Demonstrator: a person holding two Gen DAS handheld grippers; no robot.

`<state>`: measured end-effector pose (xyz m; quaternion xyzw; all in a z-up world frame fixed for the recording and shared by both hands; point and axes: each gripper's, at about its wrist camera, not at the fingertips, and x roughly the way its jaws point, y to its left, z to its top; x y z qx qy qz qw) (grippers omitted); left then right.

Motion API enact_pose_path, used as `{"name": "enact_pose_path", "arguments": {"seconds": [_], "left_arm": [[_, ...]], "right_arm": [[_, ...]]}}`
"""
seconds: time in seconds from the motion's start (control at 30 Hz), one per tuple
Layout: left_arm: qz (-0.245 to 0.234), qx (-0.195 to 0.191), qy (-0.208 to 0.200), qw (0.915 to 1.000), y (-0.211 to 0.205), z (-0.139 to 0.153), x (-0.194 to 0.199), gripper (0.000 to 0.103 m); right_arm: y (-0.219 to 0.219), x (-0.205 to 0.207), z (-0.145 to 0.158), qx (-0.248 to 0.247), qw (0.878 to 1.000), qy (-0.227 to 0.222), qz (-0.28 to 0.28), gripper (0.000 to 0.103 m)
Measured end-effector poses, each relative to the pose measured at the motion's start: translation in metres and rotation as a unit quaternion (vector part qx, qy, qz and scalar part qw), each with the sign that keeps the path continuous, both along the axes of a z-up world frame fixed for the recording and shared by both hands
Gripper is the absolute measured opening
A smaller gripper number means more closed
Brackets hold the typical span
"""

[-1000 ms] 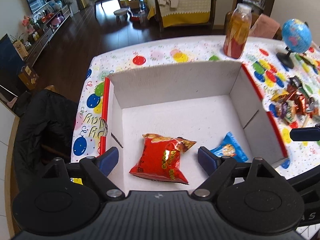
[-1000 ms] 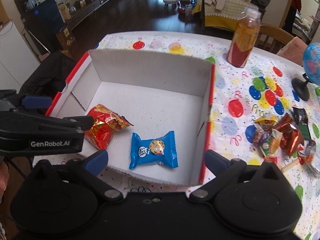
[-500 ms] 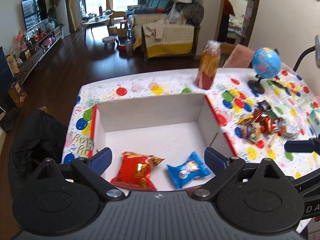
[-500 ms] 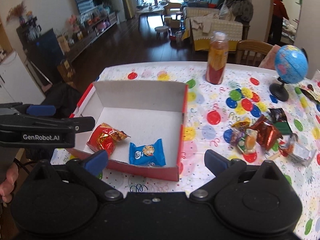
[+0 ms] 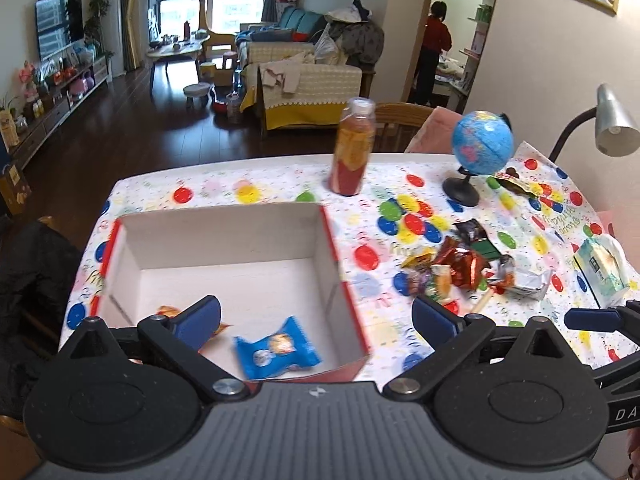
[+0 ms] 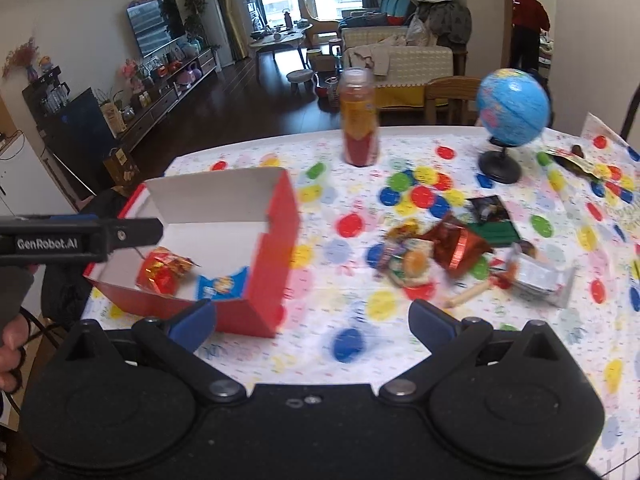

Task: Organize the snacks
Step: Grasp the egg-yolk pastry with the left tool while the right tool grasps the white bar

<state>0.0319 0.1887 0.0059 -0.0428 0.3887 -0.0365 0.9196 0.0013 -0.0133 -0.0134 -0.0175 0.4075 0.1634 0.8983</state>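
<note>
A white cardboard box with red outer walls (image 5: 224,236) sits on the balloon-print tablecloth. Inside it lie a blue cookie packet (image 5: 276,348) and a red snack bag (image 6: 164,272); in the left wrist view my finger mostly hides the bag. A pile of loose snack packets (image 5: 456,272) lies on the cloth to the box's right. My left gripper (image 5: 316,316) hovers over the box's near right corner, its jaws opening wide and gripping nothing. My right gripper (image 6: 313,320) is open and empty above bare cloth between the box (image 6: 276,252) and the pile (image 6: 440,252).
An orange drink bottle (image 5: 352,152) and a blue globe (image 5: 482,144) stand at the far side of the table. A tissue pack (image 5: 600,272) and a lamp (image 5: 616,128) are at the right. A dark jacket on a chair (image 5: 32,280) is by the left edge.
Both grippers have drawn back and risen from the box, and both views have swung right toward the snack pile. The left jaws have spread wider, leaving the red bag in the box.
</note>
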Motion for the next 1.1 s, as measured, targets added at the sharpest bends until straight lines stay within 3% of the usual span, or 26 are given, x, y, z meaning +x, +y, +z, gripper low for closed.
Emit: {"name": "enact_pose_path", "arguments": {"seconds": [0.33,0.63,0.9,1.0,1.1], "left_arm": [[-0.009,0.017,0.024,0.9995,-0.092,-0.022,0.020,0.102],[0.001,0.041,0.049,0.9980,-0.152,-0.048,0.052,0.102],[-0.008,0.040,0.084,0.9956,-0.178,-0.077,0.096,0.102],[-0.008,0.055,0.094,0.9940,-0.185,-0.090,0.109,0.102],[-0.013,0.067,0.102,0.9925,-0.191,-0.101,0.119,0.102]], "right_arm": [[-0.099,0.012,-0.019,-0.018,1.000,0.008,-0.020,0.103],[-0.175,0.055,-0.042,-0.053,0.998,0.011,-0.042,0.101],[-0.196,0.108,-0.066,-0.117,0.993,0.020,0.014,0.093],[-0.198,0.130,-0.076,-0.141,0.989,0.023,0.031,0.084],[-0.196,0.149,-0.085,-0.160,0.985,0.026,0.059,0.083]]}}
